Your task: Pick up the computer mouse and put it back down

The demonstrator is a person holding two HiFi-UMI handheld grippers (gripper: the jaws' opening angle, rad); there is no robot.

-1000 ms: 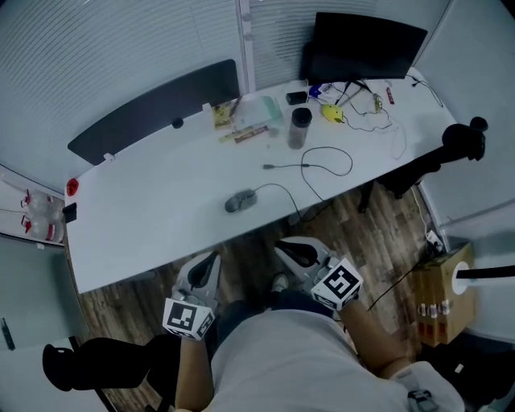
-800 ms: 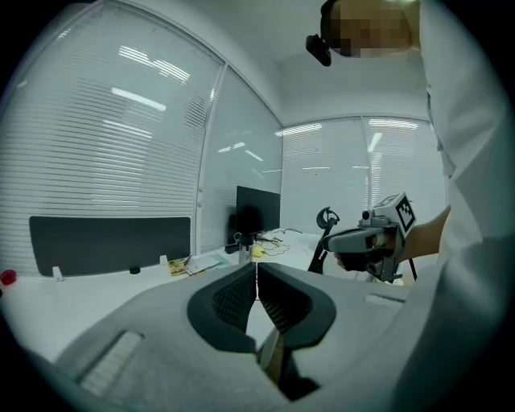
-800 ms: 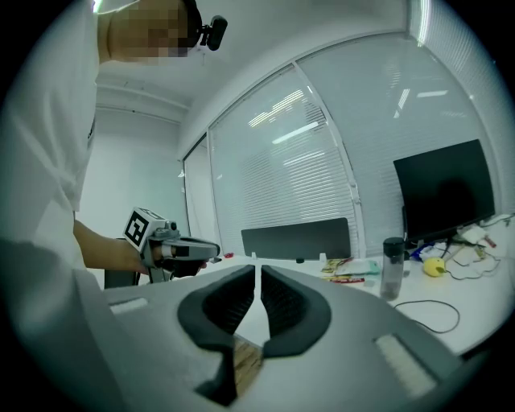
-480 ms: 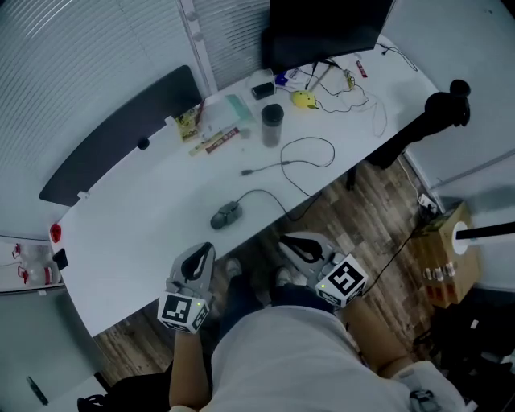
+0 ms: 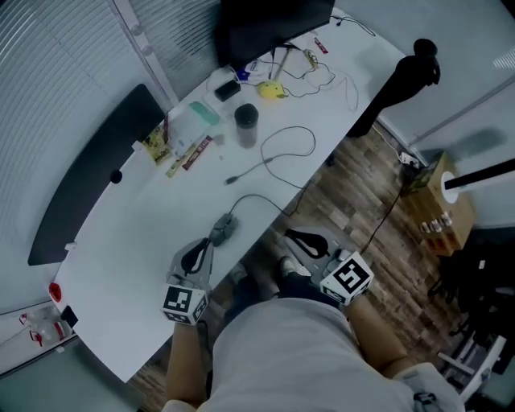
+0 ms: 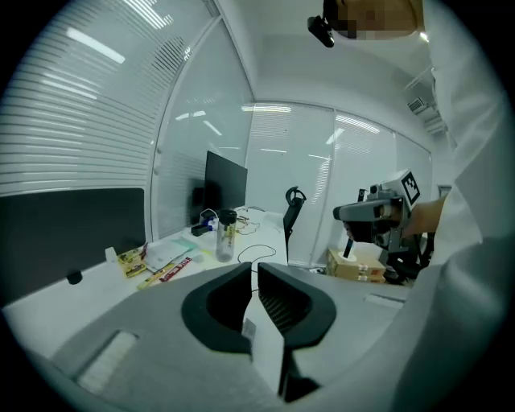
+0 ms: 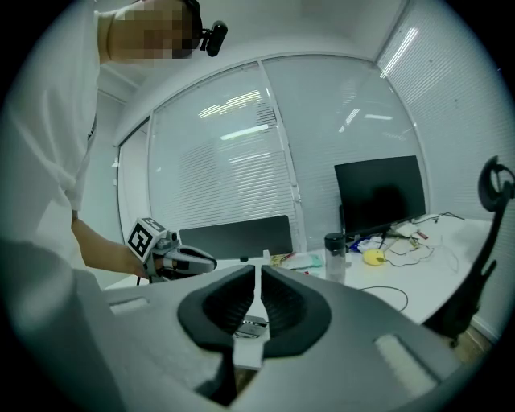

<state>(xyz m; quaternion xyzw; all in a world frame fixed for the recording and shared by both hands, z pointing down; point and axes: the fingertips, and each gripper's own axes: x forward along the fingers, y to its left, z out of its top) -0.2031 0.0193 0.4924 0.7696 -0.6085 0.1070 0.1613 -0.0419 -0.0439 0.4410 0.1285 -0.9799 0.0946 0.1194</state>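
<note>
A grey computer mouse [image 5: 223, 231] lies on the white desk [image 5: 137, 249] near its front edge, its cable [image 5: 265, 201] running off over the edge. My left gripper [image 5: 200, 246] hovers over the desk edge just left of the mouse, jaws shut and empty, tips a short way from it. In the left gripper view the left gripper [image 6: 254, 270] hides the mouse. My right gripper [image 5: 293, 236] hangs off the desk over the floor, right of the mouse, and in its own view the right gripper [image 7: 259, 272] has shut jaws holding nothing.
Further back on the desk stand a dark tumbler [image 5: 246, 122], a yellow object [image 5: 272, 90], snack packets [image 5: 189, 153], a looped cable [image 5: 283, 147] and a monitor [image 5: 269, 24]. A black chair [image 5: 406, 76] and a cardboard box [image 5: 434, 205] stand on the floor at the right.
My left gripper has moved forward from below the desk edge to beside the mouse. The right gripper shifted slightly. The head view has swung, so the desk now runs diagonally.
</note>
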